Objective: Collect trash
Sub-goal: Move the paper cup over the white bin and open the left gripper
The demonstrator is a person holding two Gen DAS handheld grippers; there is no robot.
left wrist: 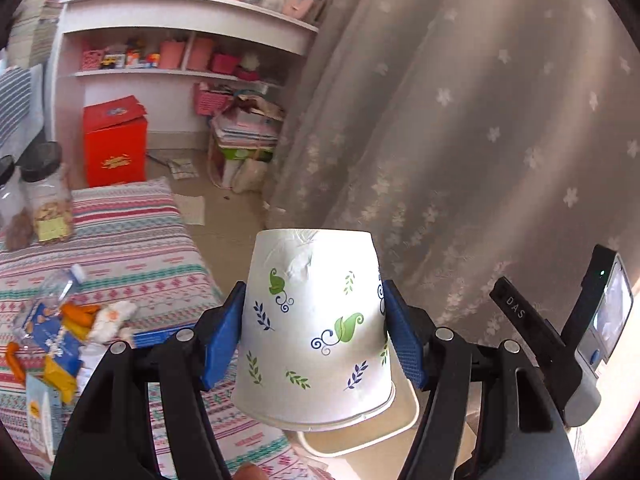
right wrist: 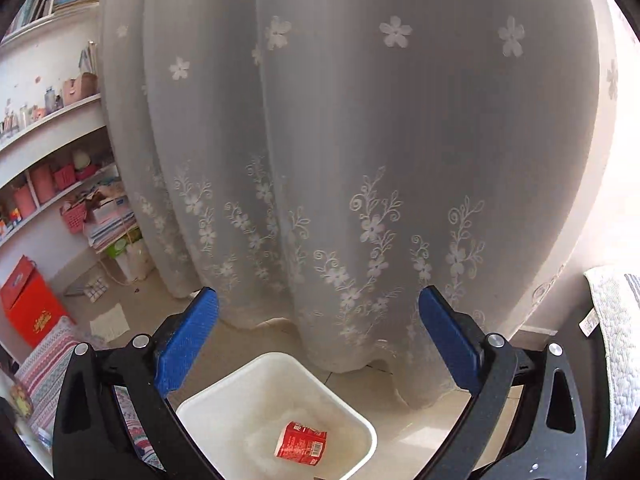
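My left gripper [left wrist: 312,332] is shut on a white paper cup [left wrist: 316,332] with green and blue leaf prints, held upside down; its side is dented. Under the cup shows the rim of a white trash bin [left wrist: 404,428]. In the right wrist view the white bin [right wrist: 224,400] stands on the floor below my right gripper [right wrist: 318,336], which is open with nothing between its blue pads. A red cup [right wrist: 301,444] lies on its side at the bottom of the bin. My right gripper [left wrist: 568,332] also shows at the right edge of the left wrist view.
A pale flowered curtain [right wrist: 340,140] hangs just behind the bin. Left of it a striped mattress [left wrist: 132,232] carries wrappers, a plastic bottle [left wrist: 60,284] and jars [left wrist: 46,192]. A red box [left wrist: 114,148] and white shelves [left wrist: 180,40] stand beyond. Papers lie on the floor.
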